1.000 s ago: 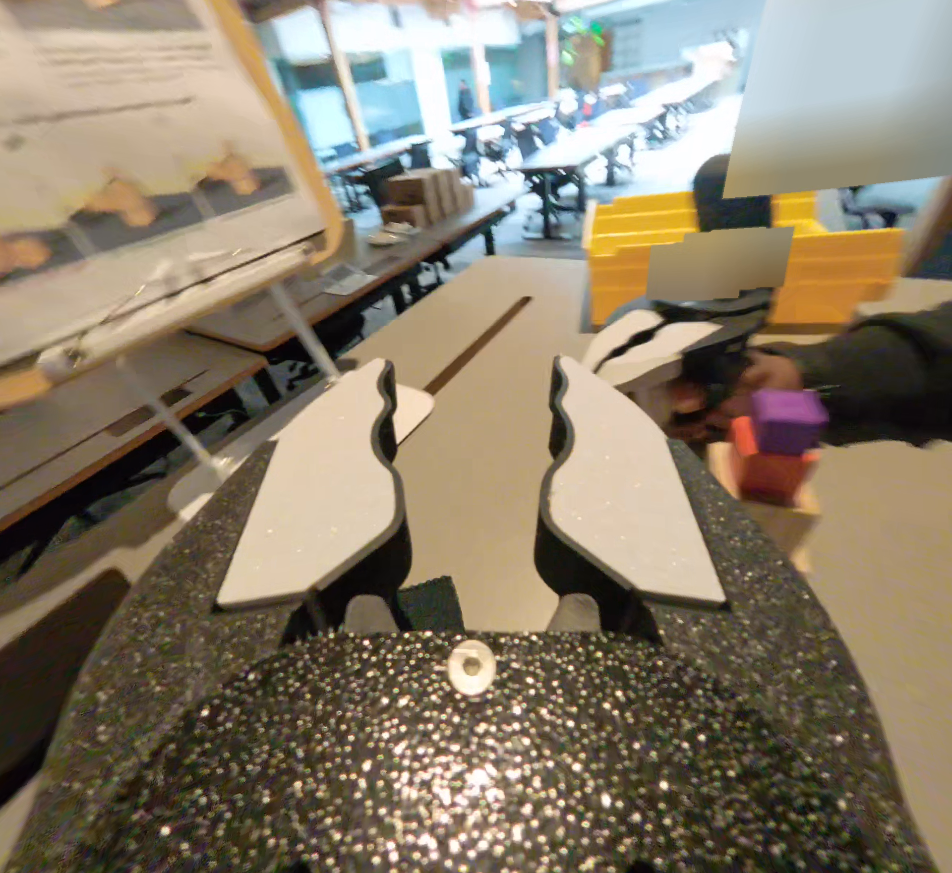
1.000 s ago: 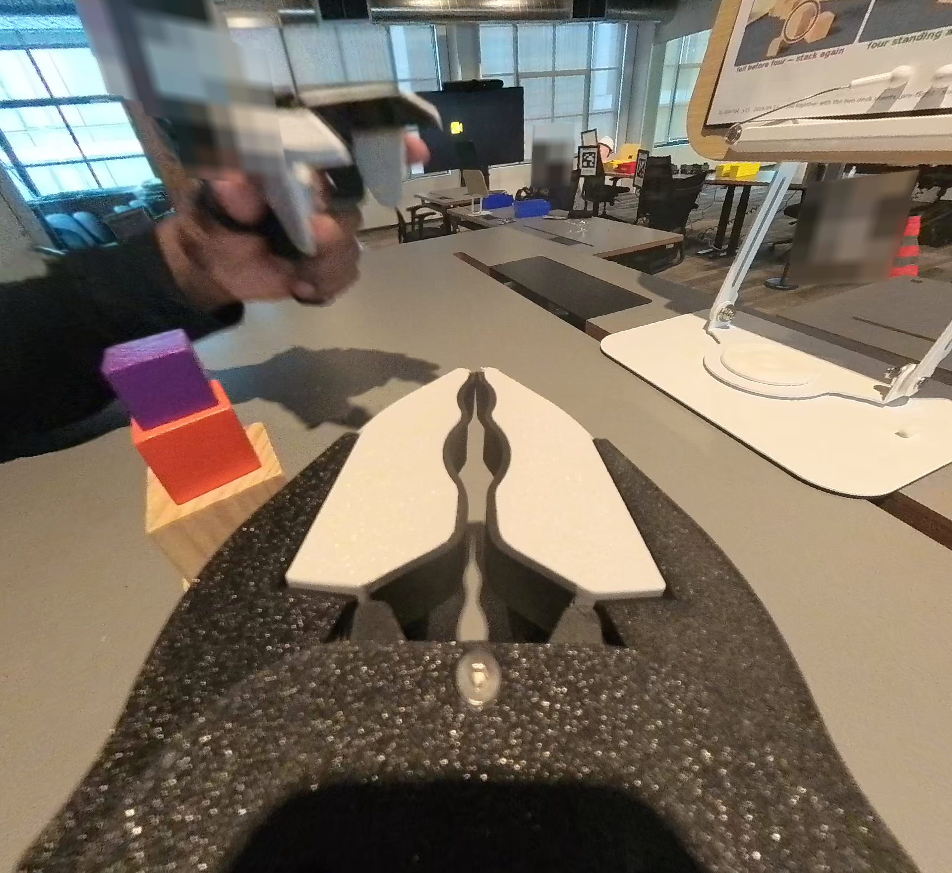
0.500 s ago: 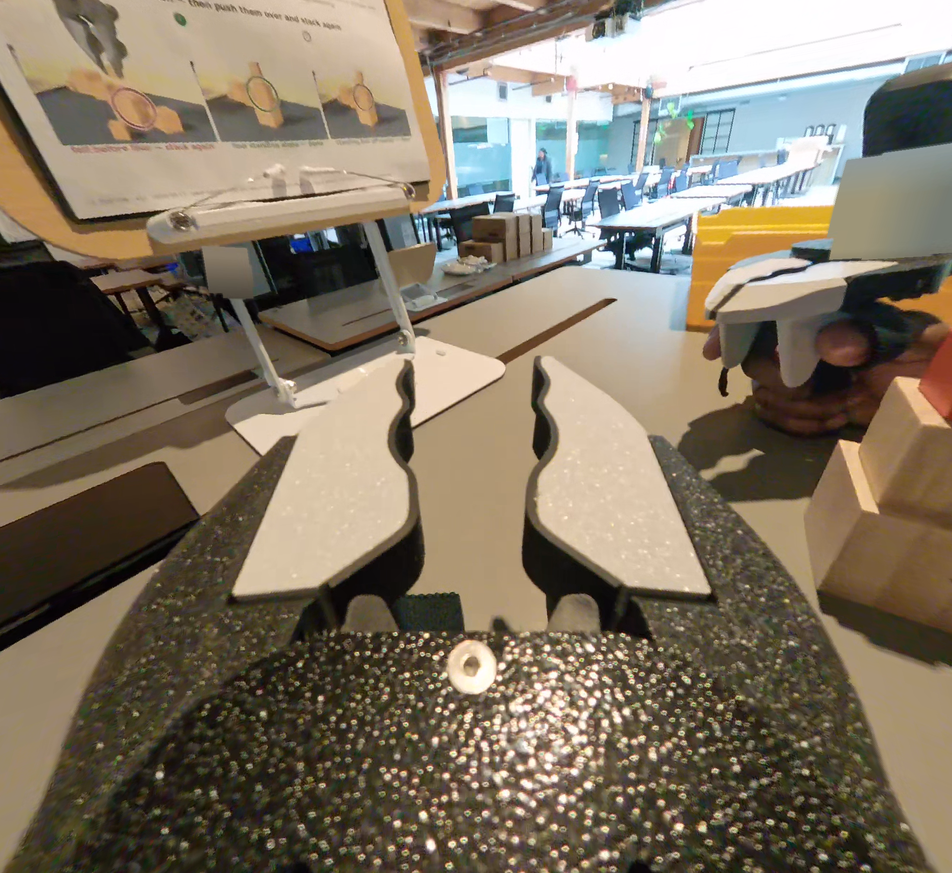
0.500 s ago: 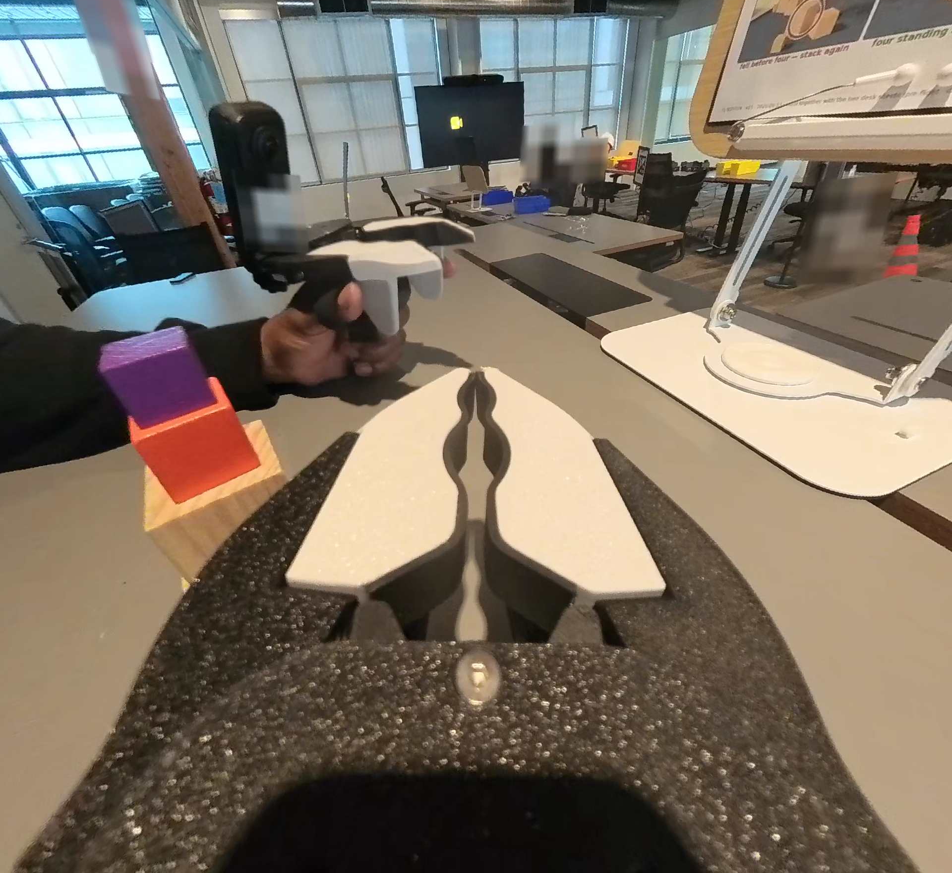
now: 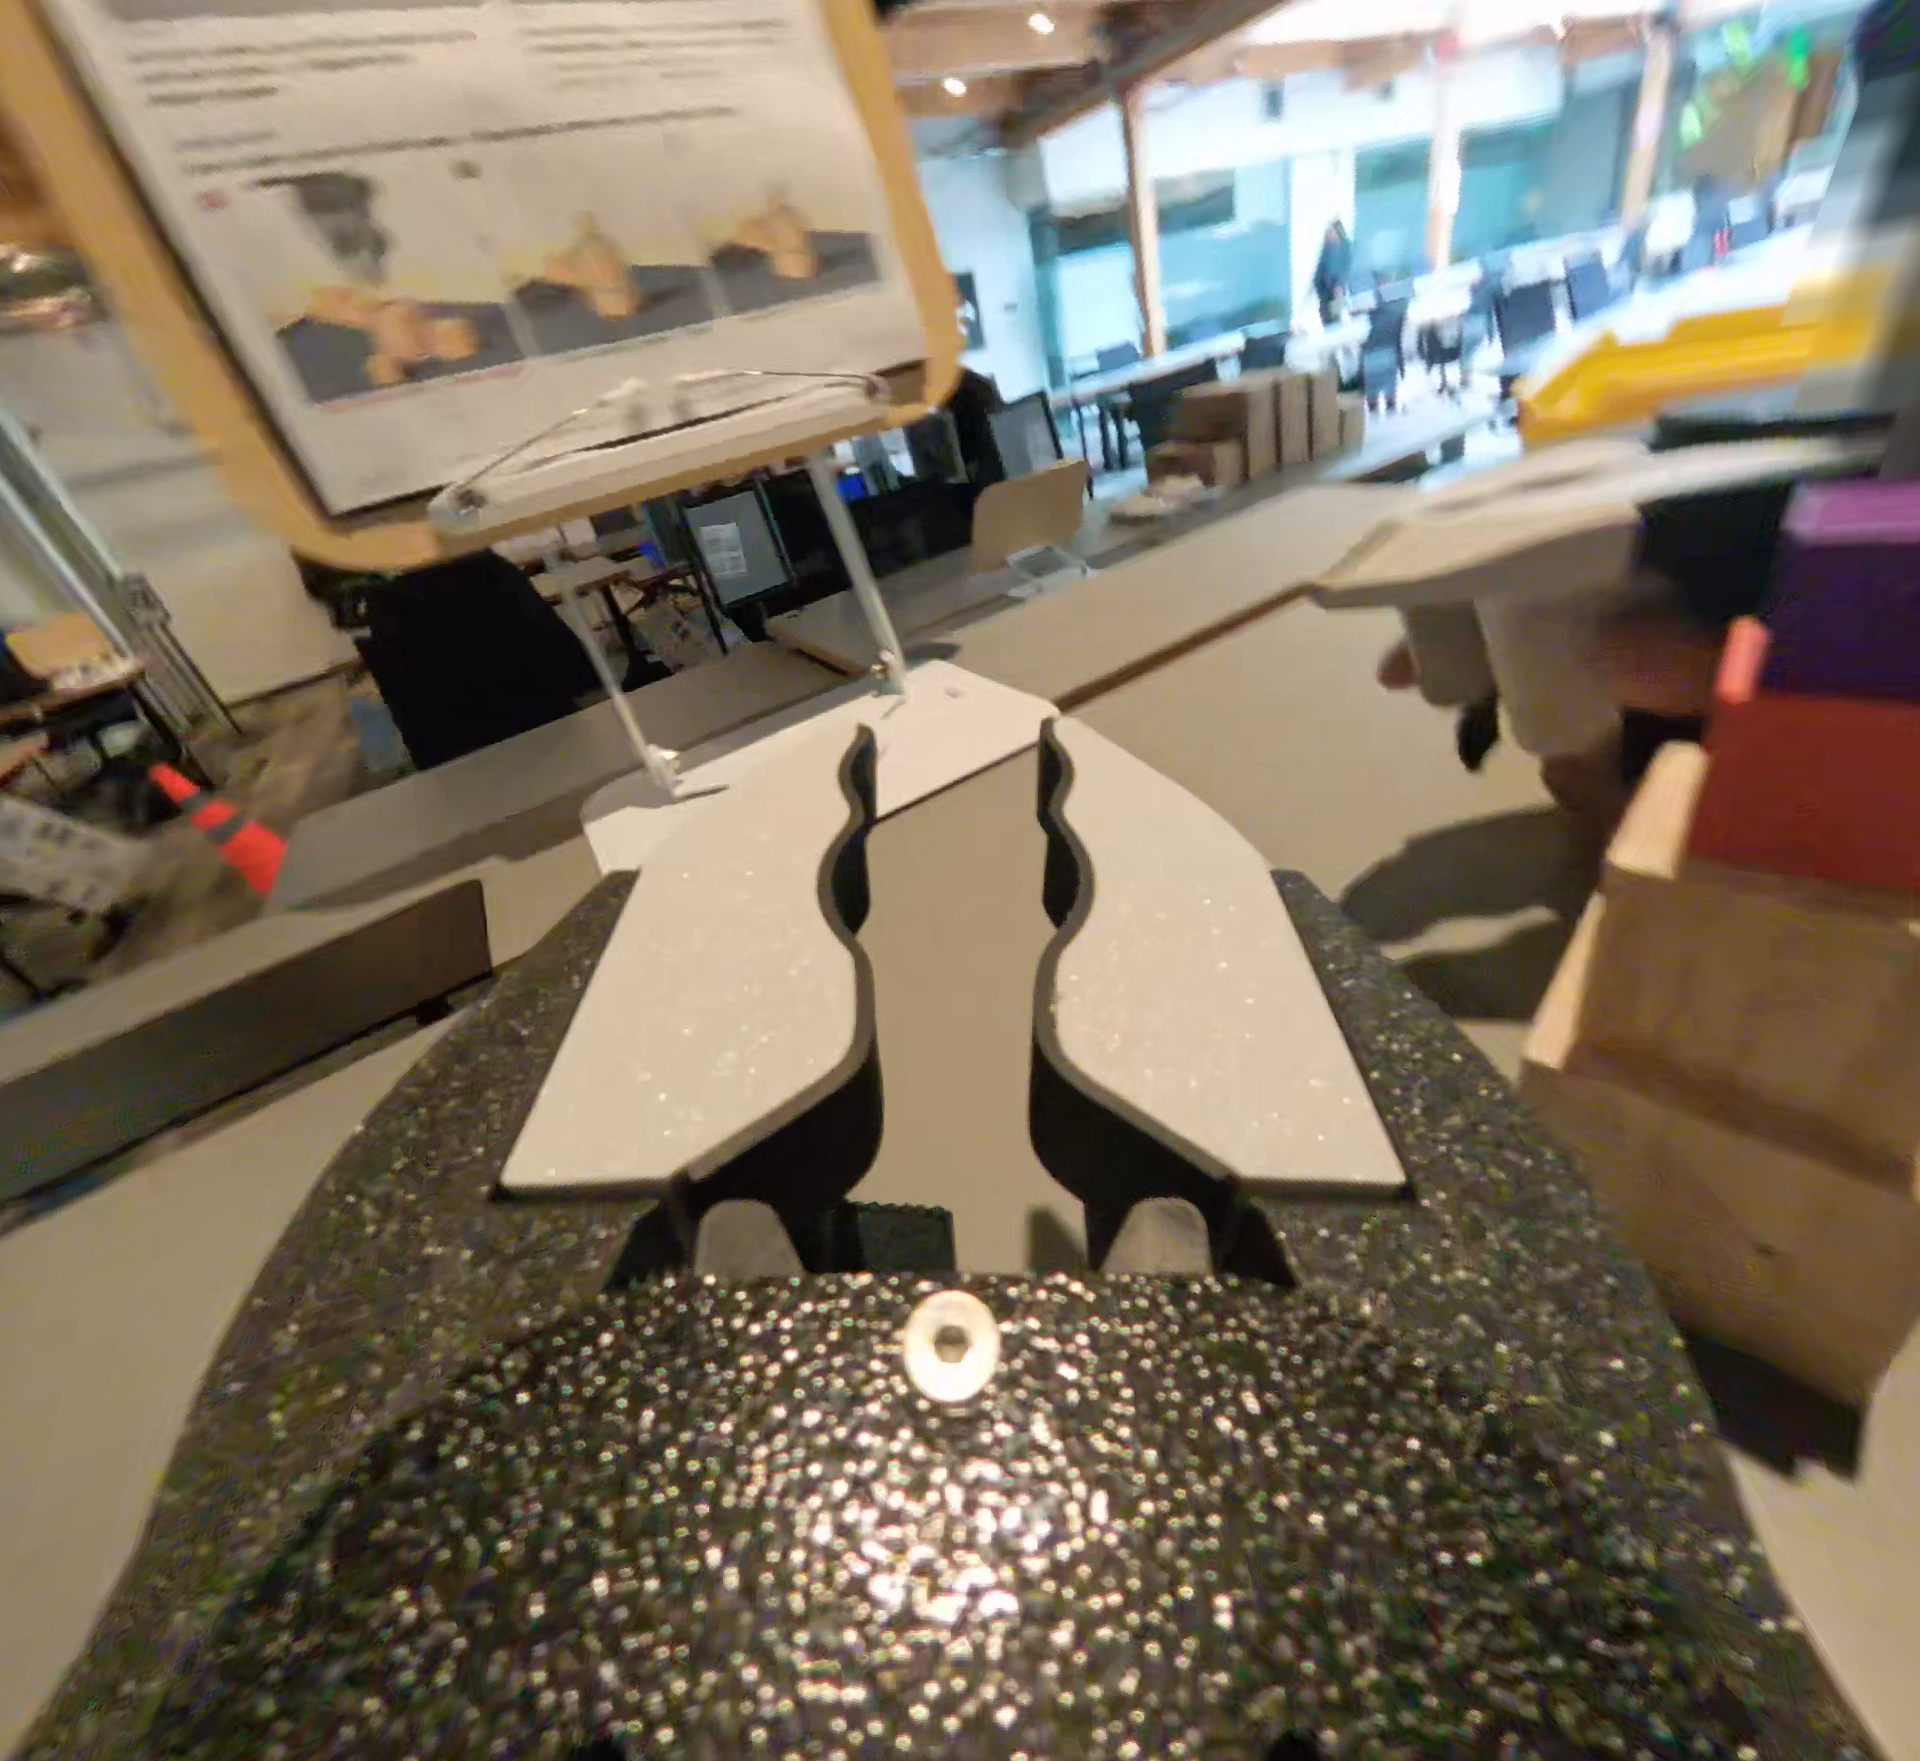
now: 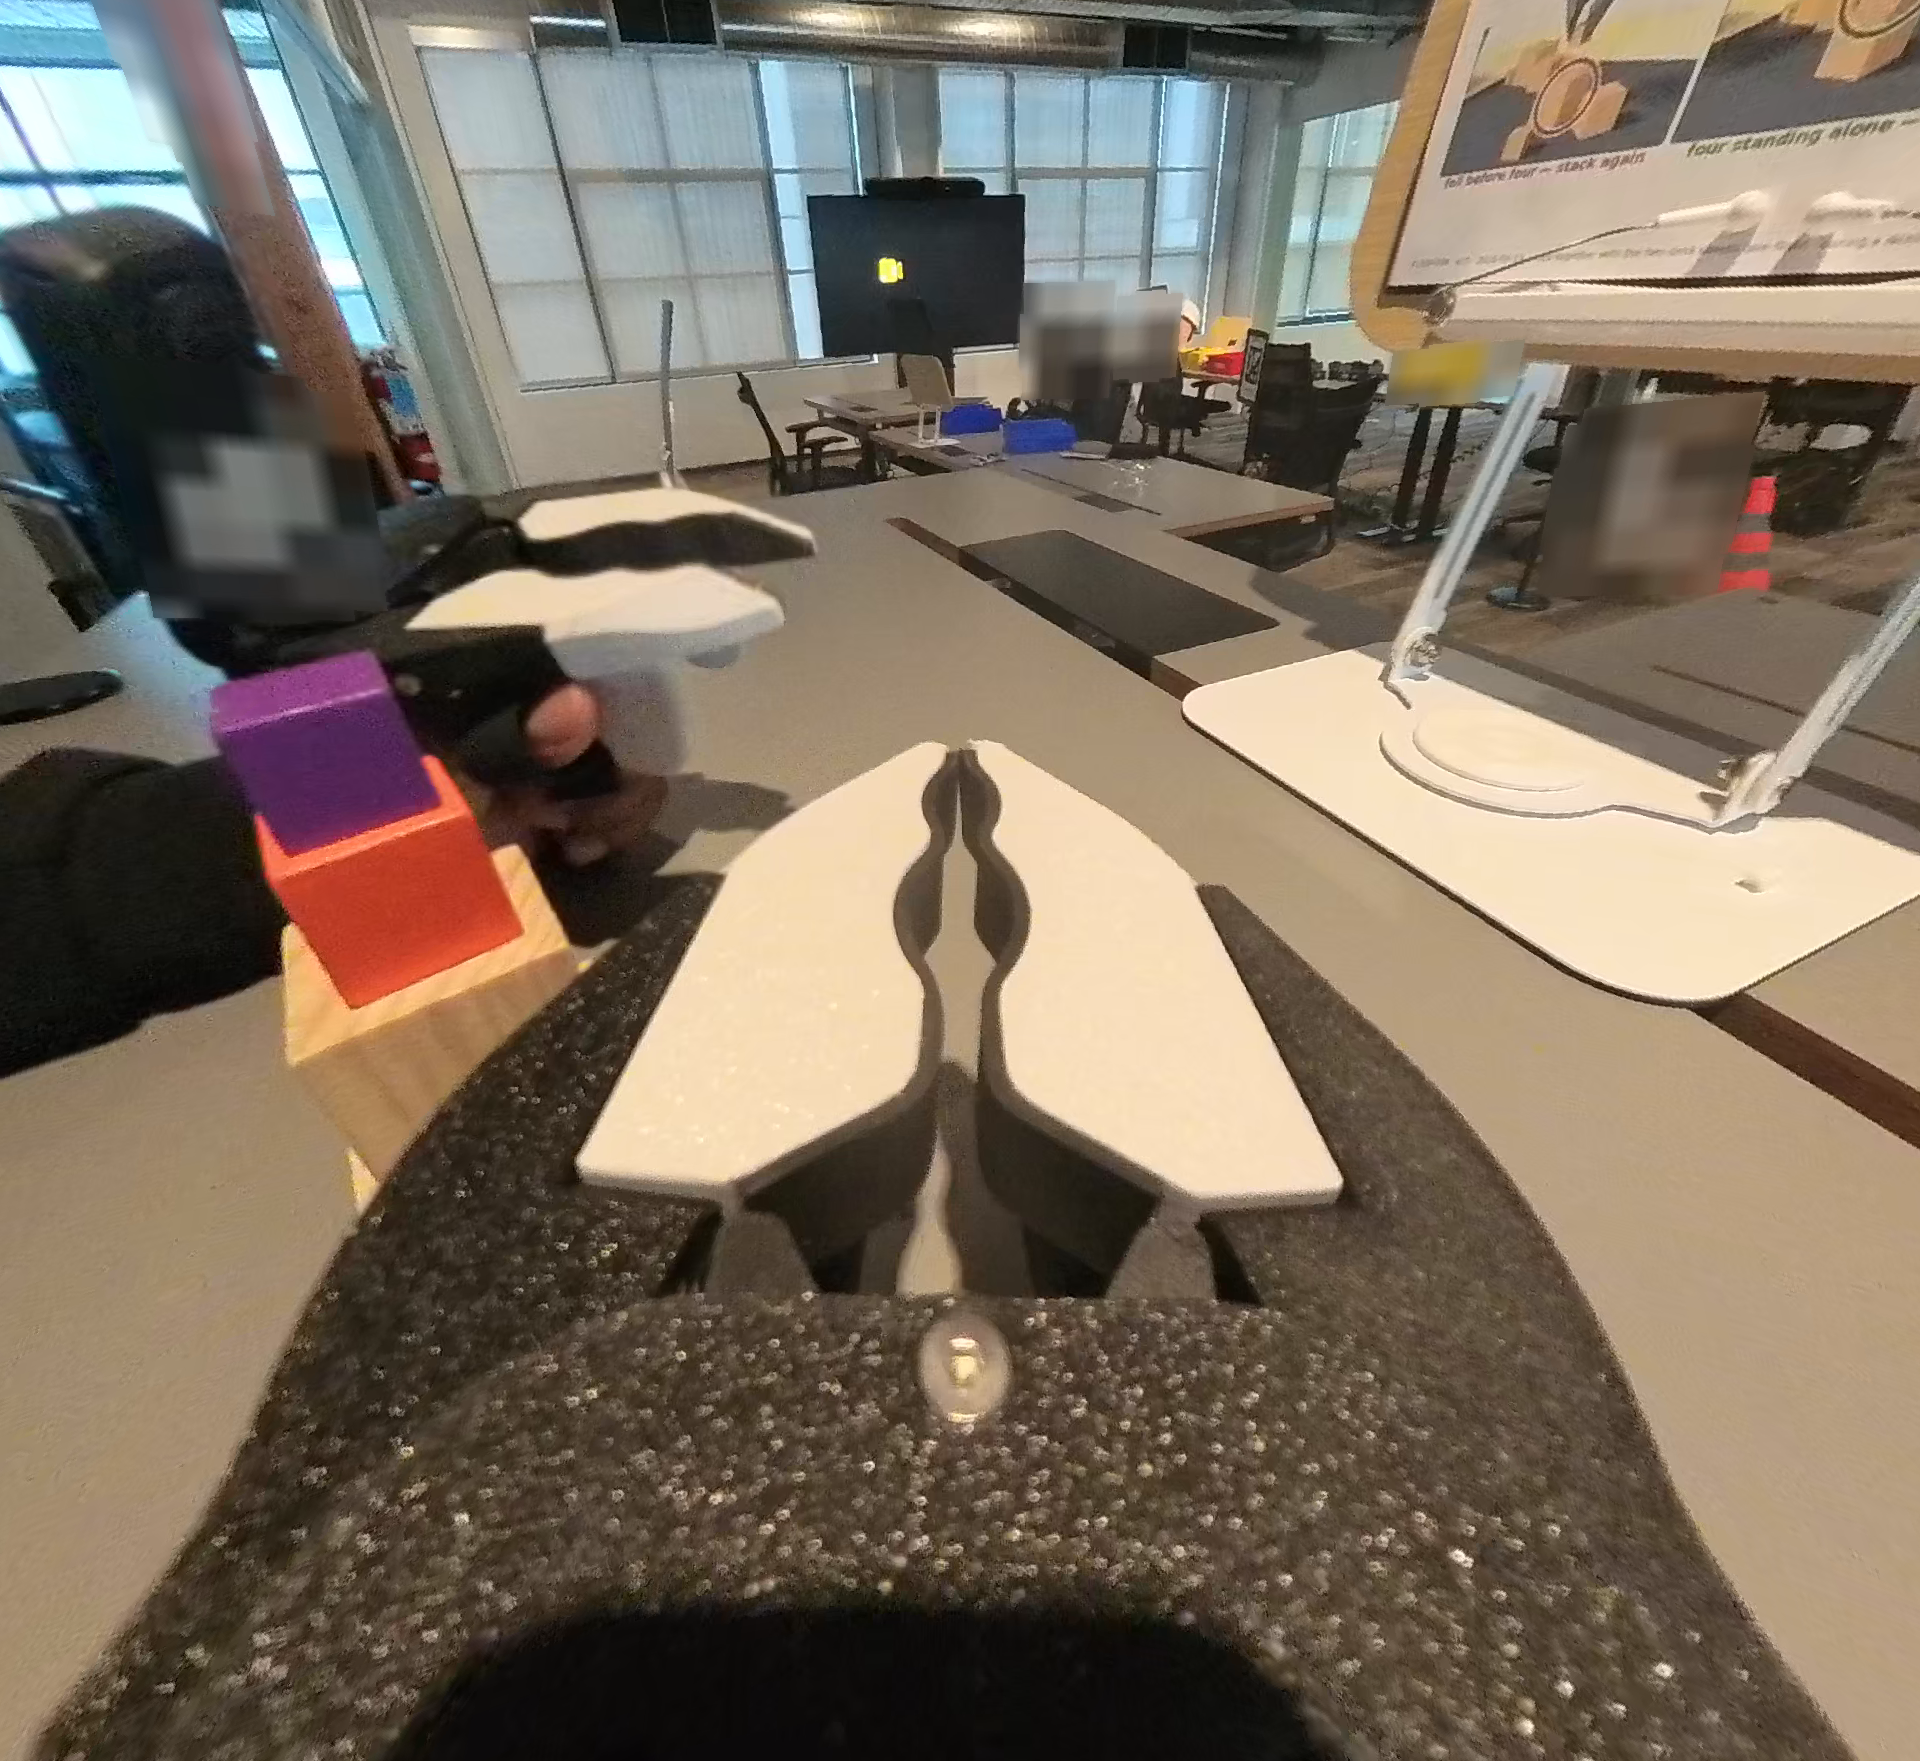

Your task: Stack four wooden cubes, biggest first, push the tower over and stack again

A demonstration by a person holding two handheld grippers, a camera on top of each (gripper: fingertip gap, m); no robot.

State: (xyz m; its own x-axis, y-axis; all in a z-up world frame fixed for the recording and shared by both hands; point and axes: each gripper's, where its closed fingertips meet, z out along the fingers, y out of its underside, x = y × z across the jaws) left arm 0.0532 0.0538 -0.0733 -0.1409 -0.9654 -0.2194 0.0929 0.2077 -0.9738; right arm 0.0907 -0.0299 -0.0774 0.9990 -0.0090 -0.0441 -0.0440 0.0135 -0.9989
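Observation:
A tower of cubes stands on the grey table (image 5: 1226, 672). In the left wrist view it is at the right edge: a large plain wooden cube (image 5: 1714, 1223) at the bottom, a smaller plain one (image 5: 1766, 973), a red-orange cube (image 5: 1808, 776) and a purple cube (image 5: 1849, 589) on top. My left gripper (image 5: 953, 740) is open and empty, low beside the tower's left. In the right wrist view the purple cube (image 6: 322, 745), orange cube (image 6: 395, 890) and a wooden cube (image 6: 416, 1025) are at the left. My right gripper (image 6: 961, 755) is shut and empty, to their right.
A white stand (image 5: 831, 776) holds an instruction sheet (image 5: 499, 153) at the table's far side; its base also shows in the right wrist view (image 6: 1558, 838). Yellow bins (image 5: 1683, 350) sit far behind. A hand holds the left gripper (image 6: 644, 589) behind the tower. The tips of one gripper are about 10 cm away from the tips of the other. My right gripper's tips are some 9 cm from the purple cube (image 6: 322, 745).
My left gripper came down from above and swung in low beside the tower, staying open. My right gripper stayed shut and nearly still. The tower stands unchanged.

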